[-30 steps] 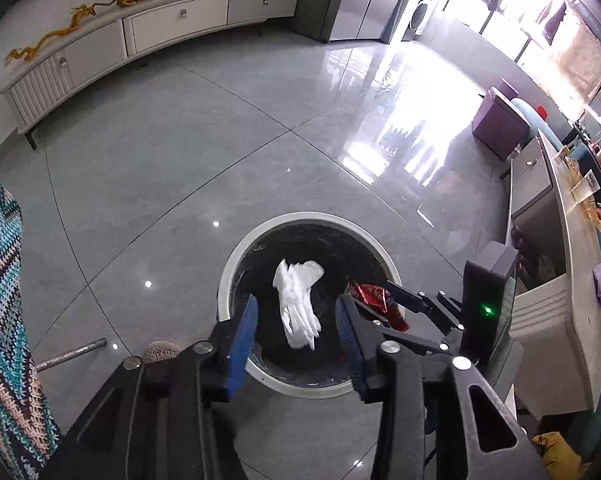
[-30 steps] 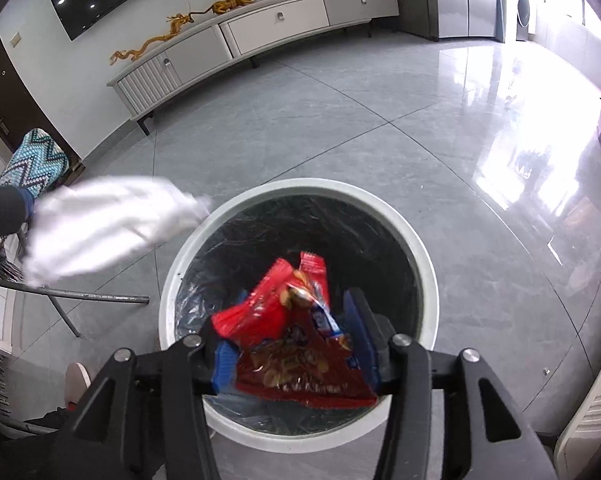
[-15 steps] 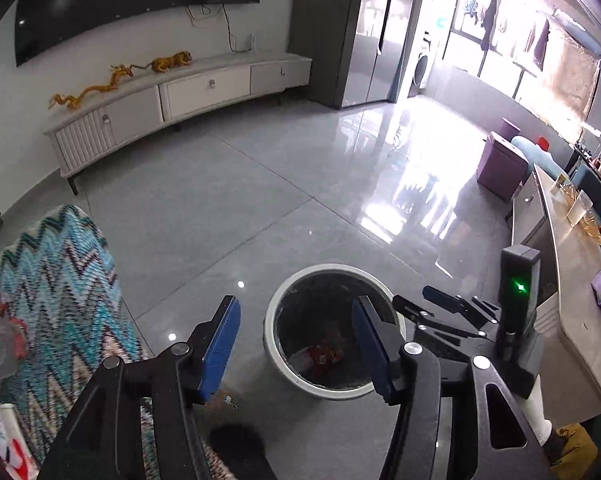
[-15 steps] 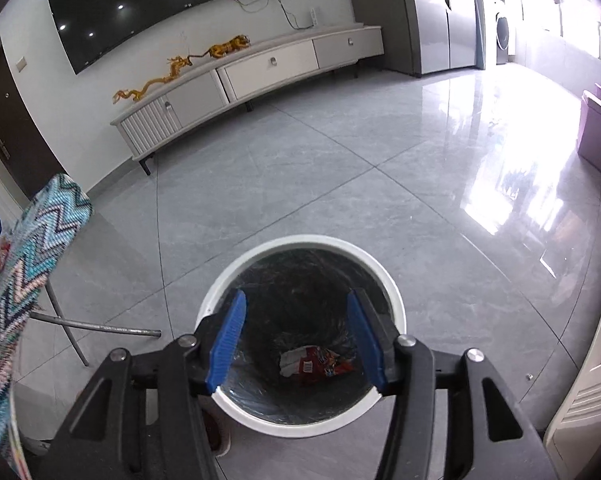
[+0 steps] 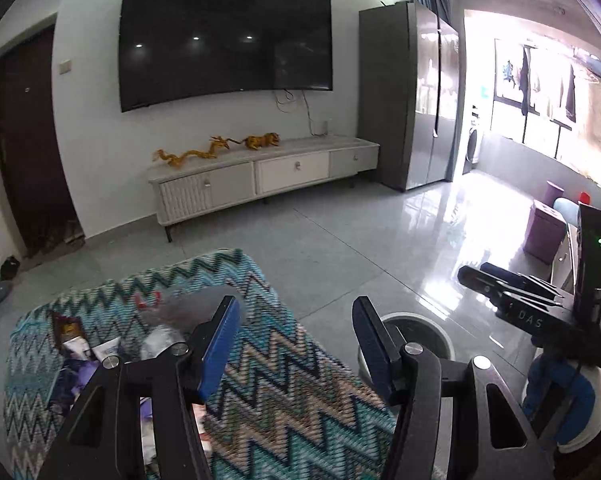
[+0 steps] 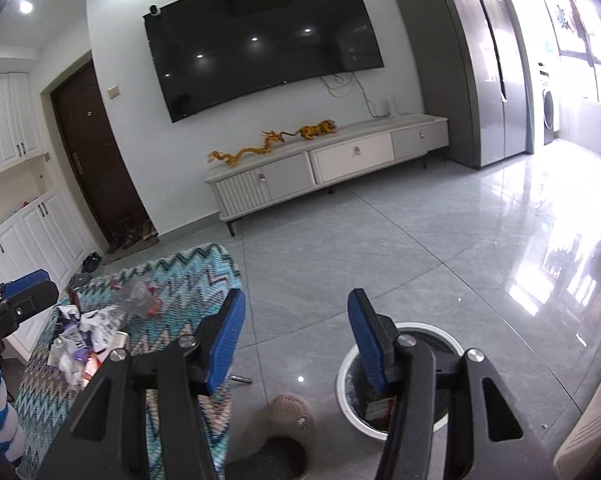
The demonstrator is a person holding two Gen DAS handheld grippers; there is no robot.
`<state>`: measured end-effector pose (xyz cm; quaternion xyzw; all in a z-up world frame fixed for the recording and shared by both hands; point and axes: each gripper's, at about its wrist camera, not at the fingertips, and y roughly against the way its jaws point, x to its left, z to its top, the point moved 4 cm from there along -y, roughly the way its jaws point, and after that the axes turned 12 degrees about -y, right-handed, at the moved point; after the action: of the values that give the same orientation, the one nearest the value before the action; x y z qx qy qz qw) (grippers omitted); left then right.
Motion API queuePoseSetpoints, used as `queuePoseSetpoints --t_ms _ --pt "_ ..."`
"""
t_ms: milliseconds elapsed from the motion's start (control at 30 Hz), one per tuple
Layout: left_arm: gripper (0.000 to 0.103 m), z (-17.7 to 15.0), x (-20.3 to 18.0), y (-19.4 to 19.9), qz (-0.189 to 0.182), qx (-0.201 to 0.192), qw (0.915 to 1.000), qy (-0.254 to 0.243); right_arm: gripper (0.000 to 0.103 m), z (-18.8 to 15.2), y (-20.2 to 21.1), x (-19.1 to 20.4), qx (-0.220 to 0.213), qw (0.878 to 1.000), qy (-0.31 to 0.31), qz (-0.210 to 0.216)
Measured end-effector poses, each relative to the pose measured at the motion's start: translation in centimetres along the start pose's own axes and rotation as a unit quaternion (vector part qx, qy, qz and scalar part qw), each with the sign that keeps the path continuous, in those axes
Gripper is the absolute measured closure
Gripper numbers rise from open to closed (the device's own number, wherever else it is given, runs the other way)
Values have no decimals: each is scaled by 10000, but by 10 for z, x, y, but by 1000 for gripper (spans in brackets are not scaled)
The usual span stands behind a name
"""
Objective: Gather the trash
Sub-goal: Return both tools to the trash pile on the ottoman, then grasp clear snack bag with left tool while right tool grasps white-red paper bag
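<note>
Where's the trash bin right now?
The trash bin stands on the grey floor, lower right in the right wrist view, behind the right gripper and right of the zigzag-covered table.

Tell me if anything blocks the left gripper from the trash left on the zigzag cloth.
Nothing visible does. The left gripper is open and empty above the cloth, and the trash pile lies uncovered ahead to its left.
</note>
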<state>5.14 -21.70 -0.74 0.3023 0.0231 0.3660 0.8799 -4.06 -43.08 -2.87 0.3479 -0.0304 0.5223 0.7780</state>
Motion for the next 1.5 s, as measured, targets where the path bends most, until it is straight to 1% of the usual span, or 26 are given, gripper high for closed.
queuePoseSetpoints --t_ms 167,233,267,333,400,533,633,767,900,1133,1233,1400,1500 --pt "44 -30 72 47 519 -73 9974 495 52 -2 20 67 -93 9981 453 413" --pt "40 -46 100 65 756 -87 9948 680 51 -5 29 89 -115 9965 596 583" --pt "35 -53 112 72 873 -85 9933 757 51 -7 33 98 -133 9956 667 643" --pt "32 -70 137 85 1170 -76 9890 905 51 -9 39 117 -165 9938 800 756" --pt "32 -88 157 97 1396 -33 9849 1025 51 -13 43 132 -156 9921 899 863" --pt "32 -119 187 114 1713 65 9767 1294 51 -22 45 158 -96 9891 1055 1023" --pt "32 -138 207 121 1835 126 9714 1499 51 -30 43 174 -7 9868 1152 1136" --pt "32 -154 220 113 1811 242 9694 1642 51 -45 34 188 208 9836 1289 1246" --pt "35 -169 223 87 1566 477 9710 1740 51 -66 12 198 607 9790 1375 1379" --pt "48 -195 221 27 1007 925 9722 1903 51 -113 -42 206 1488 9685 1330 1490" --pt "53 -197 220 6 828 1057 9721 1923 51 -132 -66 208 1858 9617 1299 1539" --pt "60 -201 216 -27 577 1253 9725 1875 51 -162 -96 211 2351 9495 1359 1573" --pt "67 -204 214 -42 461 1354 9720 1866 51 -177 -110 214 2595 9427 1369 1590"
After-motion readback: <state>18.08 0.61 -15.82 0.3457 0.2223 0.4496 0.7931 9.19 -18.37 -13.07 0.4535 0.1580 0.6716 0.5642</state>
